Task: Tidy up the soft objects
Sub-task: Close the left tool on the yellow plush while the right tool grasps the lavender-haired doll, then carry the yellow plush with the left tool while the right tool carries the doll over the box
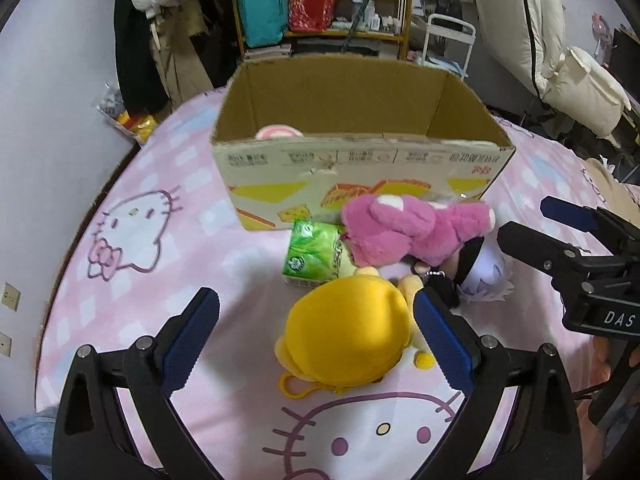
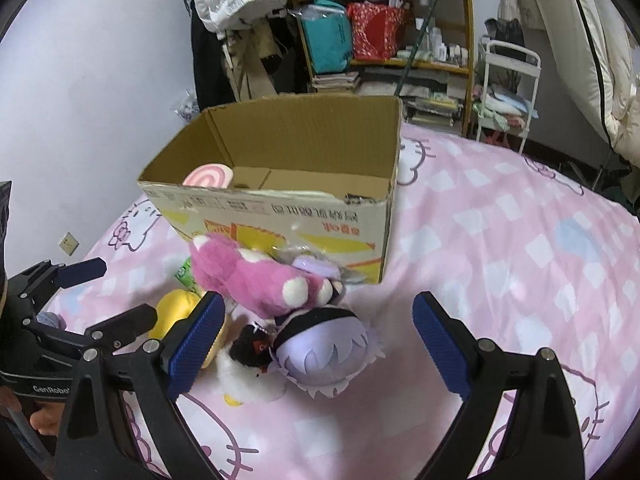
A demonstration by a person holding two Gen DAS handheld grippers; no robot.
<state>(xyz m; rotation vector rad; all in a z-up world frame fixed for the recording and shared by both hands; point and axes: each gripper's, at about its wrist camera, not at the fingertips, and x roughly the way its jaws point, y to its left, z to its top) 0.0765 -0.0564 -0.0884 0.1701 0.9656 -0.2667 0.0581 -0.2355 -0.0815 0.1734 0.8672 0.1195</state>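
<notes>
Pink bedding [image 1: 168, 160] printed with cartoon cats carried everything, and your cardboard box [image 1: 360, 160] stood open on it. Your right wrist view looked down into that box and showed its bare floor and a pink spiral plush [image 2: 208, 176] in the left corner; your left wrist view caught only the top of that plush above the front wall. The pink bear plush [image 1: 412, 228] lay against the box front, on top of the other toys. The yellow plush [image 1: 348, 340] sat between the fingers of your left gripper [image 1: 316, 328], which you held wide open and empty, its right pad close to the toy; whether it touched, I could not tell. In your right view most of that yellow toy was hidden behind your own left finger. Your right gripper [image 2: 320, 336] was also spread wide with nothing held, the lavender-haired doll [image 2: 324, 352] lying between its fingers, nearer the left one. The green packet [image 1: 312, 256] showed clearly from your left view, but only a sliver from the right. The small dark item beside the doll was too blurred to name.
</notes>
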